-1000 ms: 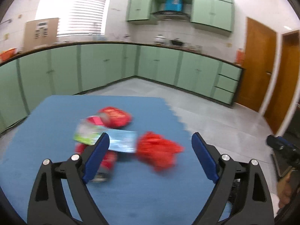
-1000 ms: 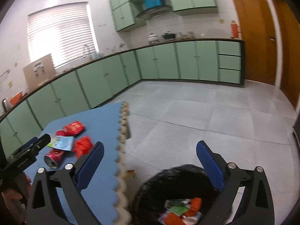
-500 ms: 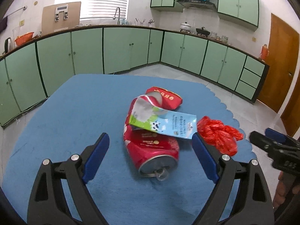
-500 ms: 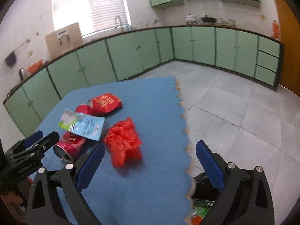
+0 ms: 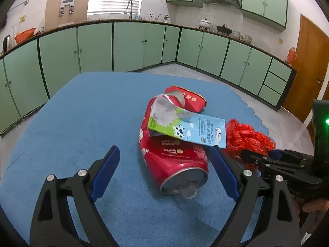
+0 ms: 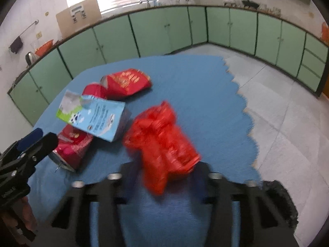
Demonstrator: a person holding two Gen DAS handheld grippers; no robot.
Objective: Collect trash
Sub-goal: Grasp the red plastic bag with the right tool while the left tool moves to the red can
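Blue mat point(image 5: 72, 123) fills my left wrist view. My left gripper point(image 5: 164, 175) has its jaws wide apart, nothing pressed; the crushed red can point(image 5: 174, 160) lies on the mat between the tips, untouched. A flattened milk carton point(image 5: 189, 129) rests on top of the can, a red snack bag point(image 5: 193, 100) sits behind, and the crumpled red plastic bag point(image 5: 246, 135) is just right of the carton. My right gripper point(image 5: 263, 156) reaches in at that bag from the right edge.

Right wrist view: blurred. Jaws have just been closing on the red plastic bag point(image 6: 164, 142), which sits between the fingers point(image 6: 131, 170); pads look to be squeezing its lower end, so I call it gripped. Can point(image 6: 72, 144), carton point(image 6: 96, 119) and snack bag point(image 6: 127, 82) lie to the left, with the left gripper point(image 6: 37, 142) at the frame edge.

Risks, my guess: thin crumpled plastic may slip out on lifting if only a fold is pinched. If the left closes on the can, the loose carton could slide off. Grippers are close; could collide.
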